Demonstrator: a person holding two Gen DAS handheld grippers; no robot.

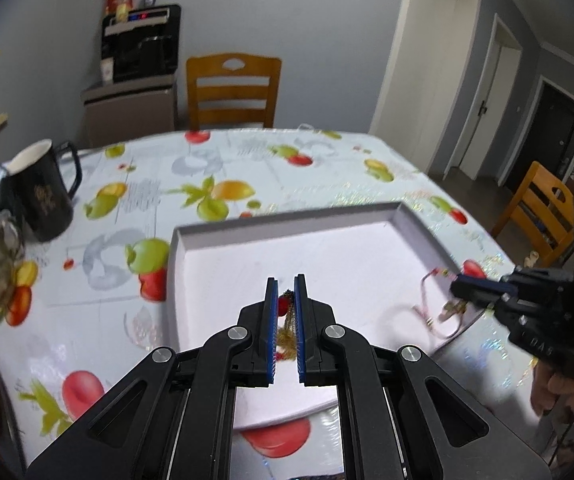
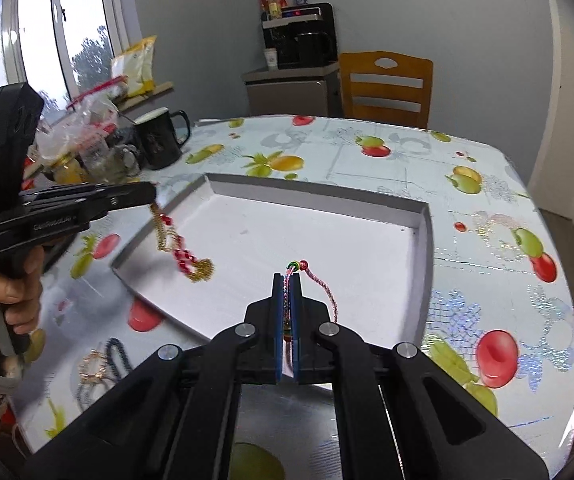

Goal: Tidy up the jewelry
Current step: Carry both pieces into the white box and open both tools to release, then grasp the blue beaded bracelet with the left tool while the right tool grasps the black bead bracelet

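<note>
Gold chain with red beads [image 2: 183, 248] hangs from the left gripper [image 1: 286, 286], long way down, with its fringed end low over the white tray [image 2: 423, 248], near the tray's left edge. The left fingers [image 1: 272, 320] are almost shut, with only a thin gap, and the chain is pinched between them.

A pink woven cord bracelet [image 2: 329, 296] is in the right gripper [image 2: 288, 276]. It runs along the fingers, and its beaded knot pokes out past the tips, pointing away toward the far side of the tray. One loop of it curls out to the right. The right fingers [image 2: 297, 312] are pressed tight on the cord. They sit over the near middle of the tray.

The tray lies flat on the bench [image 2: 487, 184], which has a fruit-print cloth. More beads and chains [image 2: 103, 364] lie on the cloth near the tray's near left corner. A dark mug [image 2: 161, 140] stands farther off to the left.
</note>
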